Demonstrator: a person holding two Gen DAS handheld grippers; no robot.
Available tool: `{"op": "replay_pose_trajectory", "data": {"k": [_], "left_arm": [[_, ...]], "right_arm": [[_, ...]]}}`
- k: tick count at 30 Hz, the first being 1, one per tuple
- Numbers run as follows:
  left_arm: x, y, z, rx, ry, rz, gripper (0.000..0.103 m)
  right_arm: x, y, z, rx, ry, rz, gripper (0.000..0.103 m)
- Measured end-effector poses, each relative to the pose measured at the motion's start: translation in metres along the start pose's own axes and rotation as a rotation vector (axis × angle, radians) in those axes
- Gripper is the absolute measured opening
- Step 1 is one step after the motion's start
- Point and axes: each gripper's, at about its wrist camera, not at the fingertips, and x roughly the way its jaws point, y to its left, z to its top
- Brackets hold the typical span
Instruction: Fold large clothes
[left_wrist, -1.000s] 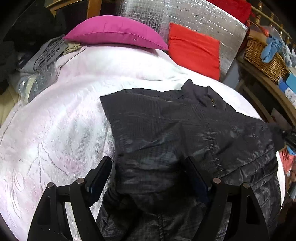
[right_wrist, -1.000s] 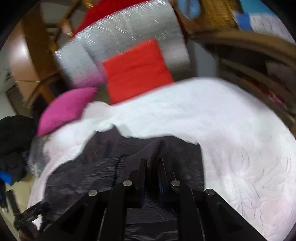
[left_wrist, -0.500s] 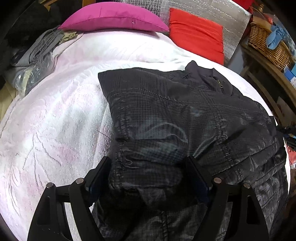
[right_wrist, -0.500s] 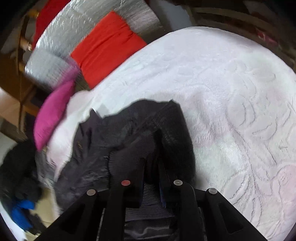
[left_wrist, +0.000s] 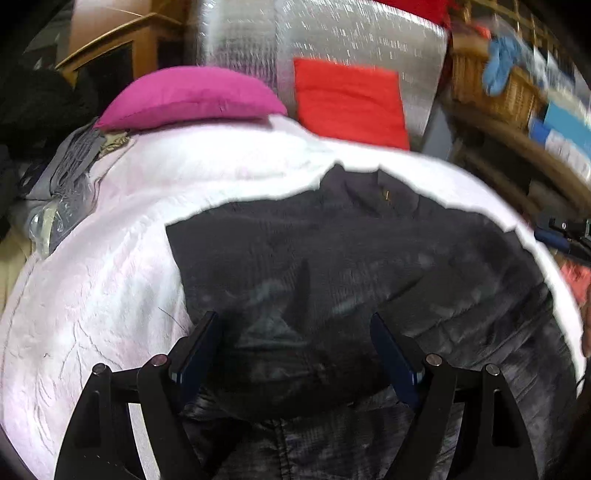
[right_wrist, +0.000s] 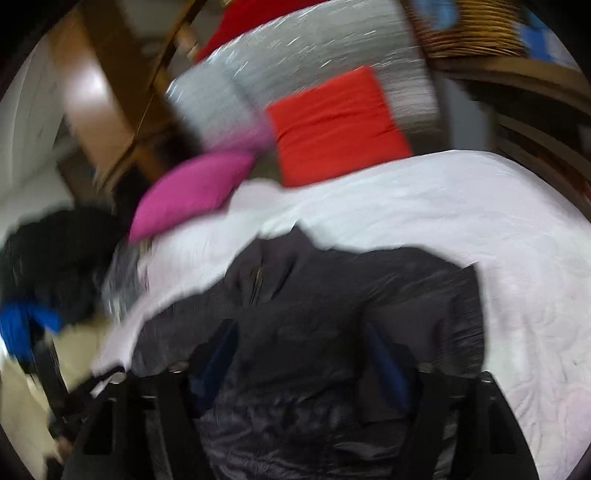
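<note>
Bedroom; white quilted bedspread (left_wrist: 92, 295) covers bed. Magenta pillow (left_wrist: 188, 98) and red cushion (left_wrist: 351, 103) at head, against silver foil panel (left_wrist: 332, 40). Wicker basket (left_wrist: 491, 92) on right shelf holds blue cloth (left_wrist: 500, 61); other contents blurred. No legible writing. Black jacket (left_wrist: 351, 266) lies spread on bedspread, collar toward pillows. Left gripper (left_wrist: 295, 350) fingers wide apart over jacket's lower part, gripping nothing. Right gripper (right_wrist: 299, 362) likewise spread above jacket, released; view blurred.
</note>
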Motion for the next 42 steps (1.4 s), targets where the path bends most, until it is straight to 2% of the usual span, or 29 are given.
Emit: {"op": "replay_pose_trajectory", "data": {"k": [2, 7, 10, 11, 13, 16, 19, 21, 22, 24, 26, 29, 31, 33, 37, 40, 42], "left_arm": [[0.009, -0.006, -0.003, 0.028, 0.032, 0.052, 0.083], [0.015, -0.02, -0.008, 0.08, 0.033, 0.119, 0.085], [0.016, -0.021, -0.011, 0.087, 0.033, 0.126, 0.085], [0.013, -0.021, -0.012, 0.089, 0.032, 0.128, 0.085], [0.014, -0.022, -0.011, 0.088, 0.033, 0.131, 0.085], [0.016, -0.023, -0.01, 0.092, 0.032, 0.142, 0.085], [0.017, -0.025, -0.011, 0.097, 0.031, 0.149, 0.085], [0.016, -0.026, -0.011, 0.098, 0.029, 0.15, 0.085], [0.016, -0.026, -0.011, 0.098, 0.03, 0.151, 0.085], [0.017, -0.026, -0.011, 0.102, 0.029, 0.154, 0.085], [0.017, -0.026, -0.011, 0.1, 0.03, 0.155, 0.085], [0.017, -0.026, -0.011, 0.1, 0.031, 0.155, 0.085], [0.017, -0.026, -0.011, 0.1, 0.031, 0.155, 0.085], [0.017, -0.026, -0.011, 0.1, 0.031, 0.157, 0.085], [0.017, -0.027, -0.011, 0.1, 0.033, 0.16, 0.085], [0.017, -0.028, -0.01, 0.099, 0.034, 0.162, 0.085], [0.017, -0.027, -0.009, 0.095, 0.036, 0.158, 0.085]], "right_arm": [[0.017, 0.012, -0.012, -0.041, 0.061, -0.02, 0.06], [0.062, 0.017, -0.04, -0.099, 0.258, -0.103, 0.06], [0.06, 0.028, -0.046, -0.182, 0.286, -0.152, 0.06], [0.056, 0.029, -0.044, -0.17, 0.279, -0.146, 0.06], [0.044, 0.029, -0.037, -0.138, 0.211, -0.118, 0.06], [0.03, 0.031, -0.03, -0.146, 0.111, -0.149, 0.06], [0.043, 0.017, -0.03, -0.117, 0.128, -0.221, 0.06], [0.059, -0.003, -0.032, -0.075, 0.186, -0.272, 0.059], [0.068, -0.004, -0.031, -0.058, 0.2, -0.265, 0.058], [0.061, -0.013, -0.025, -0.004, 0.191, -0.219, 0.058], [0.044, -0.017, -0.018, 0.029, 0.141, -0.197, 0.058], [0.032, -0.031, -0.009, 0.052, 0.068, -0.241, 0.058], [0.041, -0.046, -0.01, 0.096, 0.113, -0.252, 0.058], [0.059, -0.059, -0.014, 0.143, 0.197, -0.225, 0.058], [0.051, -0.05, -0.009, 0.137, 0.163, -0.211, 0.058], [0.043, -0.039, -0.006, 0.119, 0.109, -0.156, 0.058], [0.04, -0.024, -0.006, 0.076, 0.099, -0.088, 0.058]]}}
